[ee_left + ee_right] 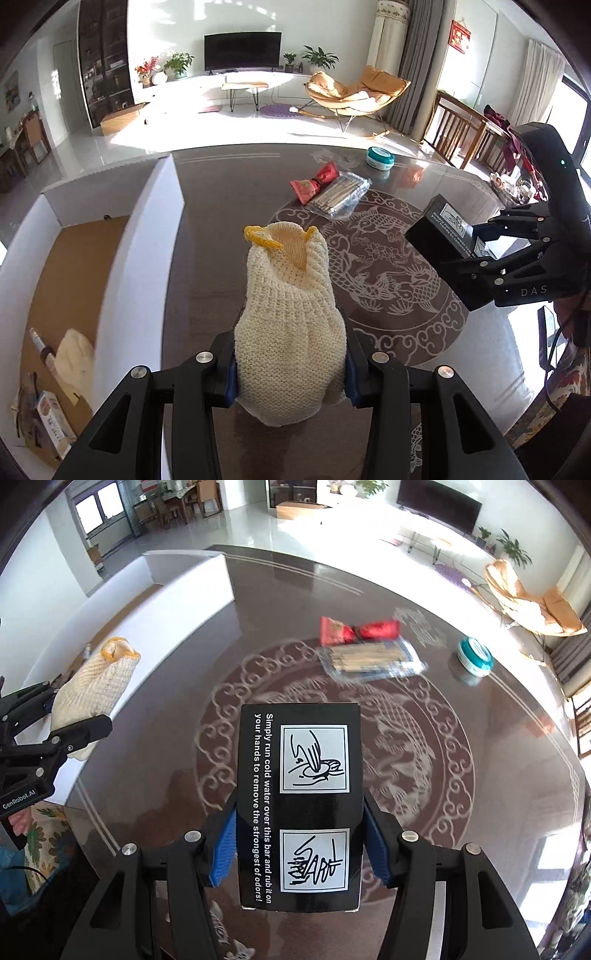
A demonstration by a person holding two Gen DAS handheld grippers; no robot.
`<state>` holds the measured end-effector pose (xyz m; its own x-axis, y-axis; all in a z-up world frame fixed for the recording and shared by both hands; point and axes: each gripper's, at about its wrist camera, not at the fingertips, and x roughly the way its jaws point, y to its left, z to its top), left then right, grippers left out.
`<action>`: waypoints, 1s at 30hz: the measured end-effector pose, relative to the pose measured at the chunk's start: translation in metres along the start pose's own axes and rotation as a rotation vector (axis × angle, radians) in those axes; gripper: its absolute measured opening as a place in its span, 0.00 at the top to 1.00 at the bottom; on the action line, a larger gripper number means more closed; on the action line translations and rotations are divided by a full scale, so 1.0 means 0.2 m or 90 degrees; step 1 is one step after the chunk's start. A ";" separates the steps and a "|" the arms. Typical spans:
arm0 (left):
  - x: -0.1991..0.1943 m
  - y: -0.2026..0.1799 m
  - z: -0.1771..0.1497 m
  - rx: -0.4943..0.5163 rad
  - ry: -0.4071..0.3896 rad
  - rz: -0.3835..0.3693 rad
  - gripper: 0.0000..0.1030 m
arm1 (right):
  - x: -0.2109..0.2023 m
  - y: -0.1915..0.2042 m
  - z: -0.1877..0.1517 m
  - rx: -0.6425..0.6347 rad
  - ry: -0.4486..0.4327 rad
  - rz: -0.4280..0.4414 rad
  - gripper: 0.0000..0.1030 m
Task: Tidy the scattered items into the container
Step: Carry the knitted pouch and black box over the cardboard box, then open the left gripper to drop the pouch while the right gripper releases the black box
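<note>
My left gripper (291, 380) is shut on a cream knitted pouch (290, 325) with a yellow rim, held above the dark table (207, 258). The same pouch (92, 690) and left gripper (64, 723) show at the left of the right wrist view. My right gripper (301, 843) is shut on a black box (299, 805) with white print, lifted over the table's round pattern. That box (439, 236) and right gripper (476, 254) appear at the right of the left wrist view. The white-walled cardboard container (147, 258) stands to the left, and its wall (177, 590) shows in the right wrist view.
On the table lie a red packet (314, 182), a clear bag of sticks (341, 194) and a teal round tin (379, 158). The container holds a cream cloth (74, 360) and a small carton (51, 421). A person's hand (18, 821) shows low on the left.
</note>
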<state>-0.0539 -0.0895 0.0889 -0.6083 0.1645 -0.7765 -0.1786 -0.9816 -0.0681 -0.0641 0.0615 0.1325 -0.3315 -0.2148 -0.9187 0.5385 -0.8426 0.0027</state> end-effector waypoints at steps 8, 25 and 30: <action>-0.25 0.89 -0.20 -0.149 0.023 0.182 0.59 | 0.00 0.93 0.59 -0.129 -0.033 0.169 0.42; -0.18 1.14 -0.56 -0.224 0.085 0.245 0.50 | 0.38 1.52 0.60 -0.224 0.011 0.234 0.25; -0.25 0.88 -0.39 -0.161 0.026 0.208 0.42 | 0.29 1.03 0.62 -0.146 -0.046 0.169 0.16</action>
<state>0.0053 -0.2781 0.0668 -0.5698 -0.1588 -0.8063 0.2182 -0.9752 0.0378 -0.0686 -0.1868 0.1288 -0.2056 -0.4527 -0.8676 0.7700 -0.6220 0.1421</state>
